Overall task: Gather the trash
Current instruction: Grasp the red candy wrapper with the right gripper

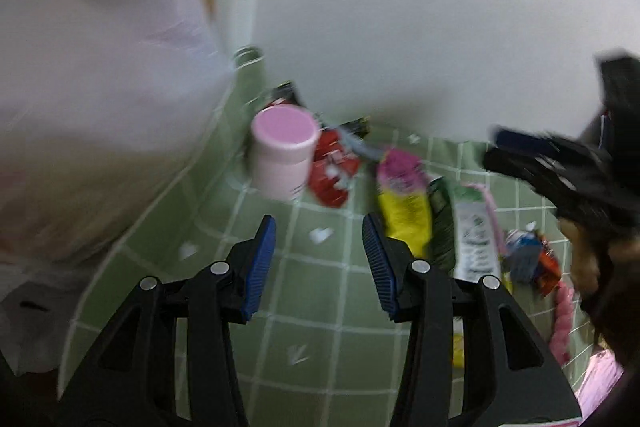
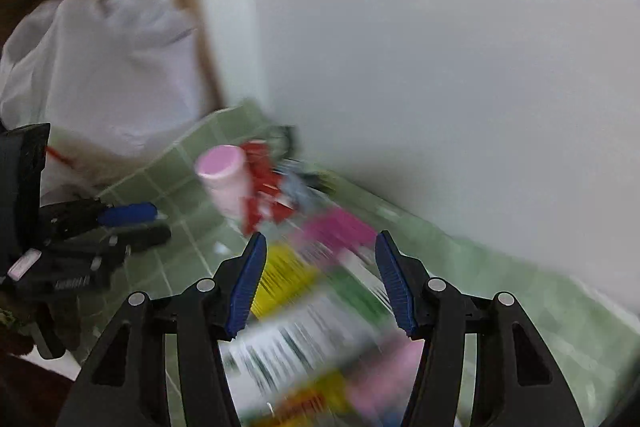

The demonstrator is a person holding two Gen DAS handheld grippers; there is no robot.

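Trash lies along the wall on a green checked cloth (image 1: 328, 331): a pink-lidded white jar (image 1: 282, 151), a red wrapper (image 1: 332, 171), a yellow and pink packet (image 1: 402, 199) and a white and green packet (image 1: 474, 235). My left gripper (image 1: 319, 247) is open and empty above the cloth, in front of the jar. My right gripper (image 2: 320, 279) is open and empty just over the blurred yellow packet (image 2: 286, 283) and white packet (image 2: 304, 343). The jar (image 2: 226, 179) and red wrapper (image 2: 266, 195) lie beyond it. A large white bag (image 1: 92, 99) stands at the left.
A white wall (image 1: 420, 7) runs behind the trash. A glass bottle neck (image 1: 248, 57) stands by the bag. More small wrappers (image 1: 528, 259) and a pink rope-like piece (image 1: 562, 315) lie at the right. The left gripper shows in the right wrist view (image 2: 132, 223).
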